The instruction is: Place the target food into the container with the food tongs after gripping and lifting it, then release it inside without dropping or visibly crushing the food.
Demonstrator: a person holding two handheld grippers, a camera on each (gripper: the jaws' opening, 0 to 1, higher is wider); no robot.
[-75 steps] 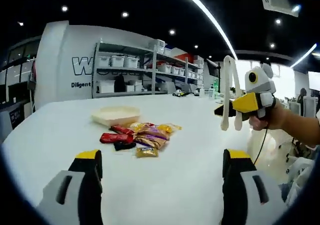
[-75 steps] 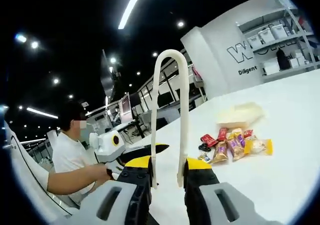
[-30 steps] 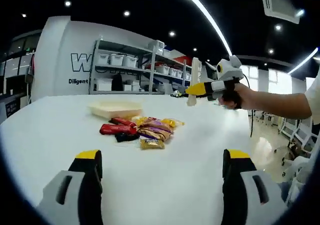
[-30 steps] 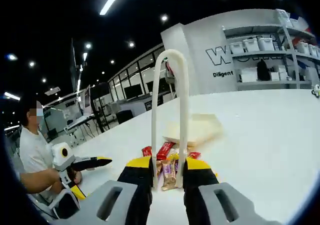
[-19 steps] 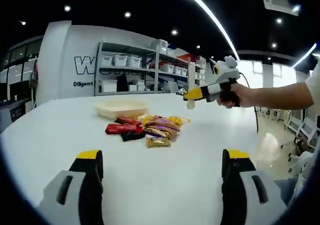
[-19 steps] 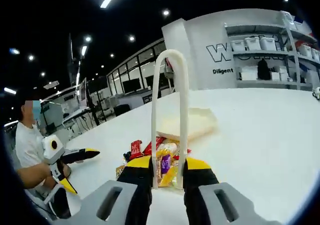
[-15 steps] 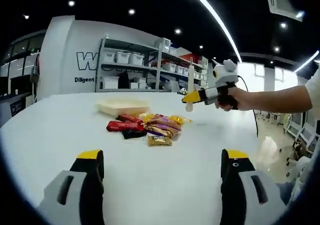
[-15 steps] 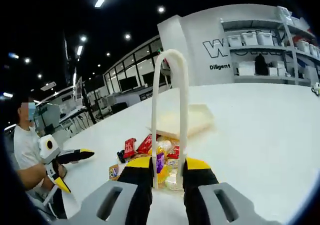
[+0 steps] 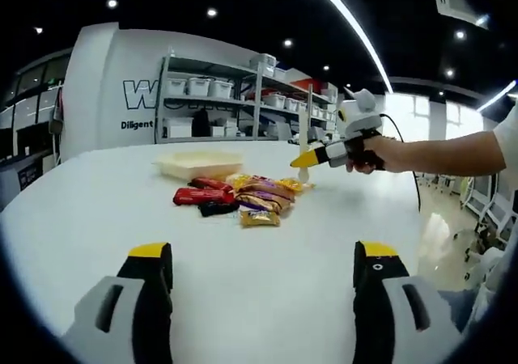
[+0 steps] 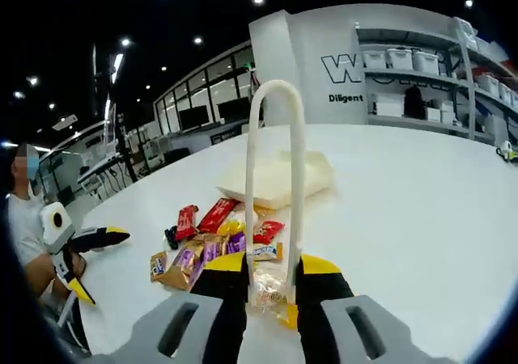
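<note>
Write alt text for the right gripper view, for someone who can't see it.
The right gripper, jaws shut on cream food tongs, reaches over a pile of wrapped snacks on a white table. A shallow cream container sits just behind the pile. The left gripper, held by a person, shows at the table's left edge.

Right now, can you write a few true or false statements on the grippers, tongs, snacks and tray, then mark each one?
1. The right gripper is shut on the white tongs. True.
2. The left gripper holds a snack. False: it is open and holds nothing.
3. The snacks already lie in the tray. False: they lie on the white table beside it.
4. The tray sits beyond the snack pile in the left gripper view. True.
5. The tongs are upside down, loop on the table. False: the loop points up.
</note>
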